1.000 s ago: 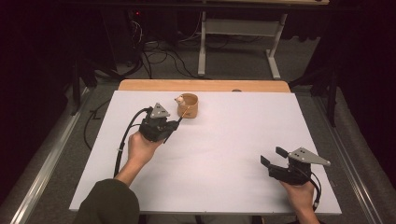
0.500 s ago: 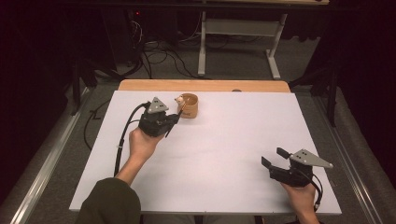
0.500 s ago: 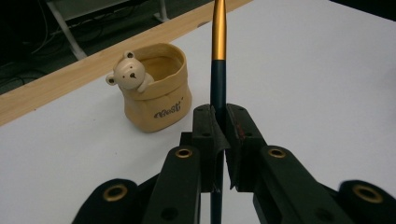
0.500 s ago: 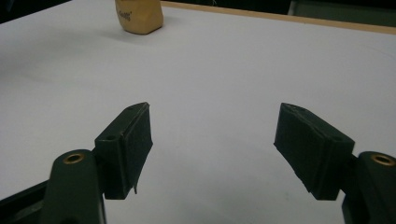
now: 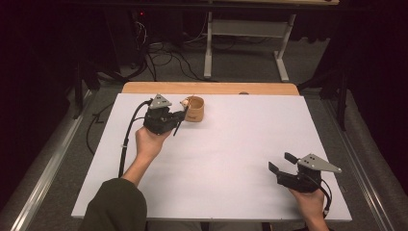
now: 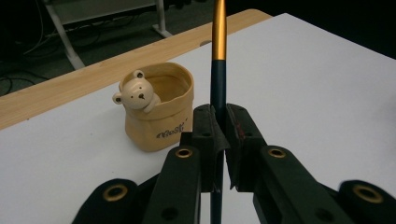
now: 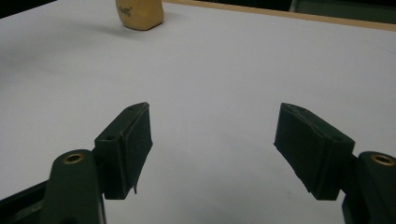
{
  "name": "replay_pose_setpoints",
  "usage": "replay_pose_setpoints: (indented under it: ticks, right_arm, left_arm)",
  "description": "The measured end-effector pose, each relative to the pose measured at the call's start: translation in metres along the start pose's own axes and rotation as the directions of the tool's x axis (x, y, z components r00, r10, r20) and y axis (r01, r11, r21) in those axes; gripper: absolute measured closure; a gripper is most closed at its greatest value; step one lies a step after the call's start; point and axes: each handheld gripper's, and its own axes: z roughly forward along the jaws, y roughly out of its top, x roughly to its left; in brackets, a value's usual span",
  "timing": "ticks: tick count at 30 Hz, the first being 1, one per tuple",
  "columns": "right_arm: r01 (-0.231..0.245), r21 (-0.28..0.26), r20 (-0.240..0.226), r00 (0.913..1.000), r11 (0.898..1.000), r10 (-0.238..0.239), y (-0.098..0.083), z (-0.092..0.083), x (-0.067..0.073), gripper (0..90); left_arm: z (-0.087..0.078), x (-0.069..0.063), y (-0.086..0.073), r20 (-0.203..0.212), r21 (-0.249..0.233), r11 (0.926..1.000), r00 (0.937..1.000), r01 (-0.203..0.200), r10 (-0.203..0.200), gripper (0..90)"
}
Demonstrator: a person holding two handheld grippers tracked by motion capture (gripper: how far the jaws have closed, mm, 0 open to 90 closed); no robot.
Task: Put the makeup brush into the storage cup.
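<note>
Since a second ago the left gripper [image 5: 179, 119] has edged closer to the tan fabric pot with a bear's head on its rim [image 6: 156, 112], which now stands just beyond its tips. It pinches a dark-blue-and-gold pen [image 6: 218, 65] upright. Over the white worktop [image 5: 231, 144], the right gripper [image 5: 281, 162] stays spread, holding nothing.

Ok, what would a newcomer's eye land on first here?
The tan bear-faced pot at the far left of the white table, with the left gripper beside it, shut on a dark, gold-topped pen. Near the front right edge, the right gripper rests open.
</note>
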Motion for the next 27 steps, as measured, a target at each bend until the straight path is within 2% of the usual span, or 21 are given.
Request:
replay_pose_setpoints:
  ticks: [8,17,27]
  right_arm:
    - [-0.007,0.001,0.0,1.0,1.0,0.007,0.0,0.0,-0.001,29.1]
    - [-0.013,-0.007,-0.004,0.9999,1.0,0.013,0.0,-0.001,-0.002,29.1]
    - [-0.017,-0.01,-0.011,0.9998,1.0,0.017,0.0,-0.001,-0.003,29.1]
  left_arm:
    - [0.007,0.004,0.008,0.006,-0.015,0.9995,0.9996,0.029,-0.029,82.9]
    - [0.019,0.006,0.022,0.016,-0.024,0.9992,0.9994,0.033,-0.032,82.9]
    - [0.028,0.01,0.028,-0.002,-0.024,0.9983,0.9986,0.053,-0.053,82.9]
